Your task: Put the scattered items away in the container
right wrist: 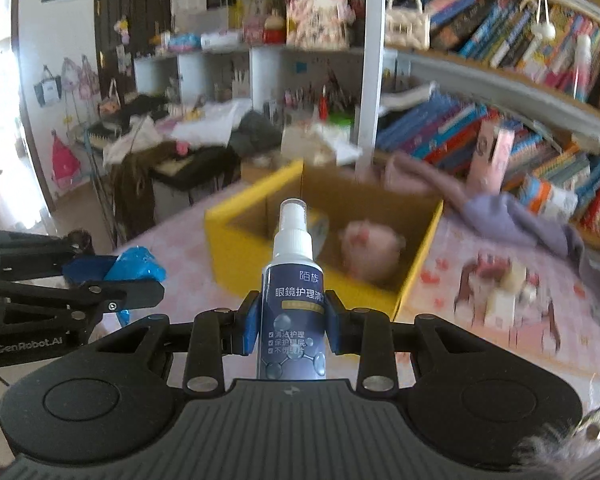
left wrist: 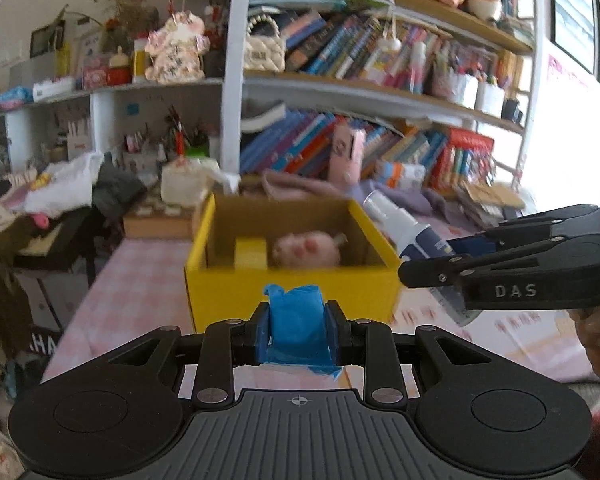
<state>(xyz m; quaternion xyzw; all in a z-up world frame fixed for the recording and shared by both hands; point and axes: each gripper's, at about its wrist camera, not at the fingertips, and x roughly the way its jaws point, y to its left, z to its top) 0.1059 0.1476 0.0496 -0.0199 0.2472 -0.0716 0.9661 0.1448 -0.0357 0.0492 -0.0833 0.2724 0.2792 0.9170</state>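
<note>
My left gripper [left wrist: 297, 326] is shut on a blue plastic bundle [left wrist: 298, 320], held in front of the yellow box [left wrist: 292, 294]. It also shows in the right wrist view [right wrist: 136, 266]. My right gripper [right wrist: 292, 322] is shut on a white and navy spray bottle [right wrist: 294, 280], held upright before the yellow box [right wrist: 424, 240]. The bottle also shows in the left wrist view [left wrist: 404, 224], to the right of the box. A pink plush toy [left wrist: 306, 248] and a yellow block [left wrist: 251, 253] lie inside the box.
The box stands on a pink checked tablecloth [left wrist: 132, 280]. A purple cloth [right wrist: 512, 212] and small items [right wrist: 504, 288] lie right of the box. Bookshelves [left wrist: 380, 60] rise behind. A cluttered side desk [right wrist: 172, 148] stands to the left.
</note>
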